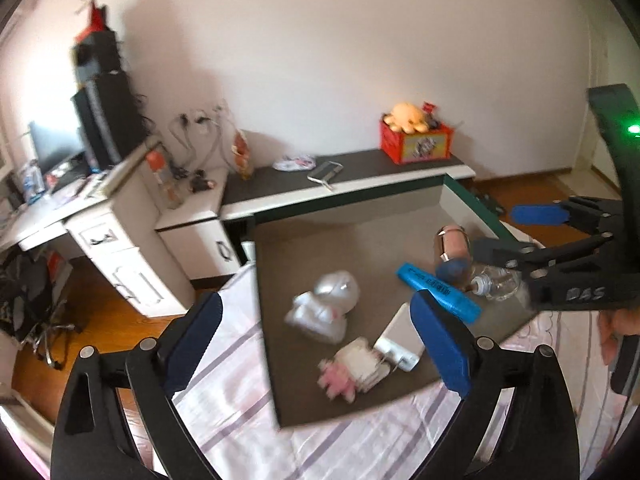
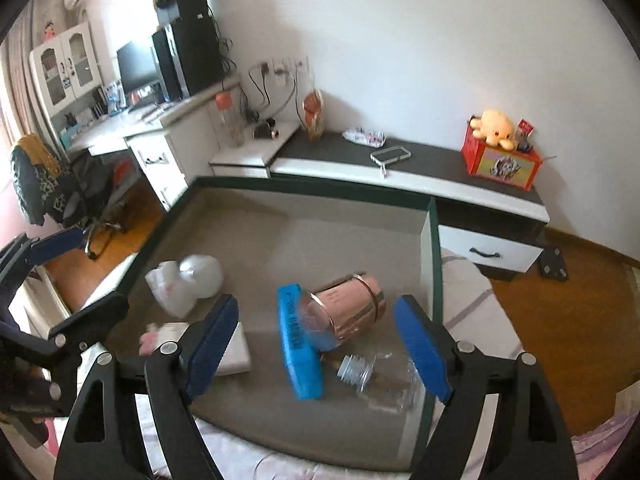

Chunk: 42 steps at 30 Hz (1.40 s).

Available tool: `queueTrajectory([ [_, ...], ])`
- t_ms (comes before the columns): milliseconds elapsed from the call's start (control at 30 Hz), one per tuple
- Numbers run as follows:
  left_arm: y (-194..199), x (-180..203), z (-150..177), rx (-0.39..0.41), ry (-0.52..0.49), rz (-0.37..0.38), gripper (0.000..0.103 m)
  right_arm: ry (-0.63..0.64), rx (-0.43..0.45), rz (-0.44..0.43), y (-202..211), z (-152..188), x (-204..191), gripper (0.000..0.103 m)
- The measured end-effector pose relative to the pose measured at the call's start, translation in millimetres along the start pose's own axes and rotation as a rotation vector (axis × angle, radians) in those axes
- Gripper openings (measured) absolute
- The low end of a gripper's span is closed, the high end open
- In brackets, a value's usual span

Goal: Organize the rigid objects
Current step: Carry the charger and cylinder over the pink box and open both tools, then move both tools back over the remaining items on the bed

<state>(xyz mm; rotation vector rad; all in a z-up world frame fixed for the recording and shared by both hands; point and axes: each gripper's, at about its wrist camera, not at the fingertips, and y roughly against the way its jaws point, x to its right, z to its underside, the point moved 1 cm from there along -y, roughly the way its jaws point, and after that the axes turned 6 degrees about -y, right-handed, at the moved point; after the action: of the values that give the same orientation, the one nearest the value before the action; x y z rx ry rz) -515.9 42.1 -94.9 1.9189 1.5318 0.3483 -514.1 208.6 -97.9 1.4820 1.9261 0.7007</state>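
A shallow brown tray [image 1: 320,248] with a green rim [image 2: 434,264] lies on the bed. In it lie a blue box [image 1: 438,293] [image 2: 298,340], a pink cylindrical jar [image 1: 452,254] [image 2: 344,316] on its side, a clear glass bottle [image 1: 496,284] [image 2: 380,376], a white figurine [image 1: 324,308] [image 2: 188,284], a white charger [image 1: 400,340] [image 2: 236,350] and a pink-and-white toy [image 1: 352,368] [image 2: 158,336]. My left gripper [image 1: 316,340] is open and empty above the tray's near side. My right gripper [image 2: 316,344] is open and empty above the blue box, jar and bottle.
The bed has a pink striped sheet [image 1: 240,420]. Behind the tray stands a low white-and-dark bench [image 2: 400,168] with a red box [image 2: 500,164], a plush toy [image 2: 496,126] and a phone case [image 2: 390,155]. A desk [image 2: 132,128] with a monitor stands at left.
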Motion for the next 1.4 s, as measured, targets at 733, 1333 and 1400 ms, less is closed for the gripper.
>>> queueTrajectory([
  [733,242,19,119,0.318,0.109,-0.197,0.103,0.060,0.516,0.067,225,144,-85,0.103],
  [1333,274,38,148,0.372,0.116,-0.132,0.103,0.027,0.564,0.115,262,200,-91,0.103],
  [1400,273,40,147,0.370,0.097,-0.142,0.103,0.026,0.561,0.113,261,199,-91,0.103],
])
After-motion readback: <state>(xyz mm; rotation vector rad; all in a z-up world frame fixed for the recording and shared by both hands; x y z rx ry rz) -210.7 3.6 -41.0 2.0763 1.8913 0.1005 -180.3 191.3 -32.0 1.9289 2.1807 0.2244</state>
